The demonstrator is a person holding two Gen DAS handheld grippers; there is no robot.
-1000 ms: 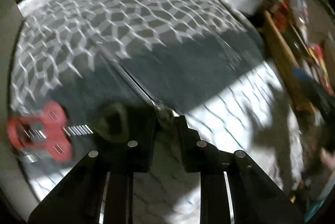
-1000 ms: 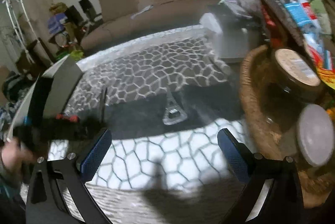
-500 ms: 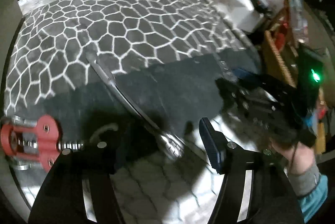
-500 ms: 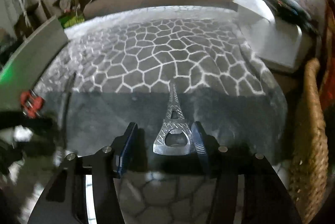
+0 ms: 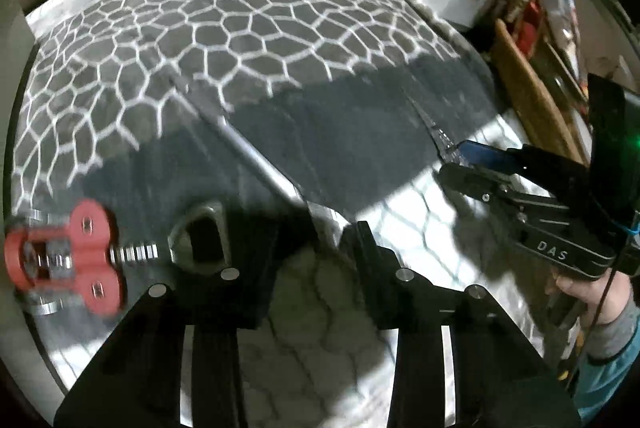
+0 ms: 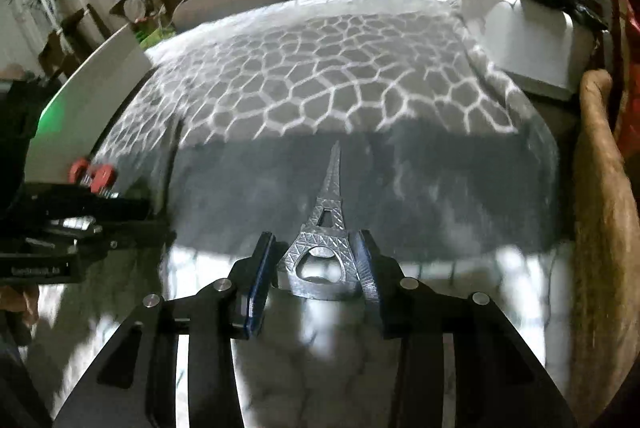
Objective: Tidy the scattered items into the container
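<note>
Right wrist view: the right gripper (image 6: 316, 268) points steeply down at a glass tabletop (image 6: 460, 195) through which a honeycomb rug (image 6: 320, 75) shows. Between its jaws lies a metal opener (image 6: 326, 240) shaped like a tower, broad base toward the camera, spire pointing straight away. The jaws are closing. The right pad appears to touch the base edge; a thin gap seems to remain on the left, so I judge the grip not yet made. Taking the base makes sense: it is the widest flat part, and it lies square to the jaws. To the right of the jaws, well apart, stands a woven basket (image 6: 600, 195), in my judgement the container.

Left wrist view: the left gripper (image 5: 316, 252) is also angled down at the tabletop. A long steel tool (image 5: 256, 155) runs from between the jaws diagonally away to upper left; its near end sits in the gap, blurred. The jaws are closing, moderately narrow, and whether the pads bear on it I cannot tell. Left of the jaws, outside them, lie a second opener head (image 5: 200, 240) and a red tool (image 5: 68, 260), untouched. The right gripper is visible far to the right, a hand (image 5: 592, 292) behind it.

Risk: flat metal on glass may slide rather than lift.
</note>
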